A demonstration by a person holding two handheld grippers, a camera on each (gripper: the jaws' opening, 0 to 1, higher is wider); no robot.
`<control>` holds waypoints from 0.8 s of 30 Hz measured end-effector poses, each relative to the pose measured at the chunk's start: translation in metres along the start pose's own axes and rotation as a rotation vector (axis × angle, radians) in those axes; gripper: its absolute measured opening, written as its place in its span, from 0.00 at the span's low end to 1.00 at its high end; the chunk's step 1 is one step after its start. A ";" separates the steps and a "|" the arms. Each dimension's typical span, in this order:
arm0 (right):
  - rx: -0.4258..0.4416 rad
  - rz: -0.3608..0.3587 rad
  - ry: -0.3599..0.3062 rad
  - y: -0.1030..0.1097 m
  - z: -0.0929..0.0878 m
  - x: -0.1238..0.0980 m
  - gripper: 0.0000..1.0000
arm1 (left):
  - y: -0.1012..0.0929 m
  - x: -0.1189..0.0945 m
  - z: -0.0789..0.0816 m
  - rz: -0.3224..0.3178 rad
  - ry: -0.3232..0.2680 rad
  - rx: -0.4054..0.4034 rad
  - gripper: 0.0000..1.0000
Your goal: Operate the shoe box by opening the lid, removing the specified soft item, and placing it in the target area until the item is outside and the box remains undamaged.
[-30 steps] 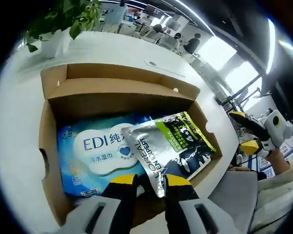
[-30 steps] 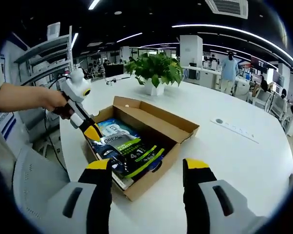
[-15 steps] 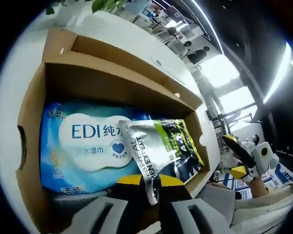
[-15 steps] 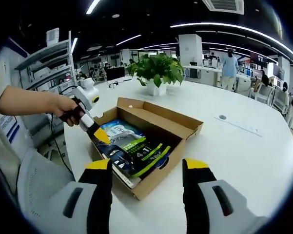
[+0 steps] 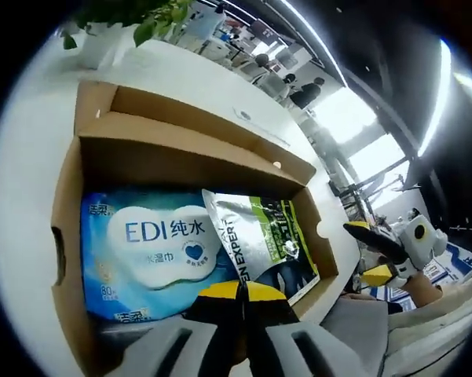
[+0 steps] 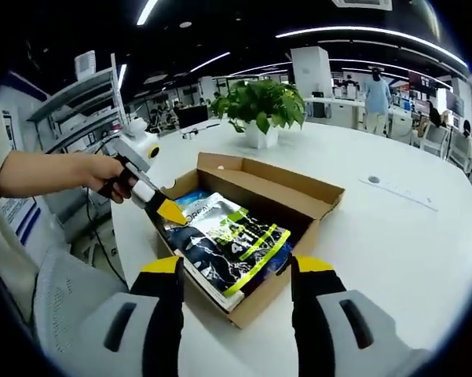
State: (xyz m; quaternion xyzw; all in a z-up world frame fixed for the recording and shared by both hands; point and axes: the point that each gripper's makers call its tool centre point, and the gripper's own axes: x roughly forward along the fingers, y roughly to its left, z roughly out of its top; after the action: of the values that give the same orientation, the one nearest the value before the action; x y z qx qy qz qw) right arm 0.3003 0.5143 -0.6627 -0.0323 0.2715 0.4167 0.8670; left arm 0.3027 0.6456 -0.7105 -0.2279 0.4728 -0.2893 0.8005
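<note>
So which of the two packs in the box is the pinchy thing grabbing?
The silver and green pouch, lying on top. The left gripper's fingers are shut on its near edge. The blue wipes pack beneath lies untouched.

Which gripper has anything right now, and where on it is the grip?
The left gripper is shut on the silver-and-green pouch, pinching its near bottom corner inside the open shoe box. The right gripper is open and holds nothing.

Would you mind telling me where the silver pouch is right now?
The silver pouch lies inside the open shoe box, overlapping the blue wet wipes pack, its near edge pinched by the left tongs.
</note>
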 end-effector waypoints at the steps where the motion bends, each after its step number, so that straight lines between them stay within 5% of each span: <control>1: 0.005 0.008 0.002 0.002 0.001 0.002 0.50 | 0.001 -0.002 0.001 0.003 -0.006 0.005 0.00; 24: 0.064 0.040 0.164 0.016 -0.013 0.048 0.38 | 0.007 -0.026 0.011 0.036 -0.050 0.084 0.00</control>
State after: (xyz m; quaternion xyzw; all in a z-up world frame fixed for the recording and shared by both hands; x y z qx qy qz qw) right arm 0.3072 0.5549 -0.6947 -0.0334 0.3554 0.4212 0.8338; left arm 0.3044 0.6693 -0.6942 -0.1927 0.4441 -0.2884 0.8261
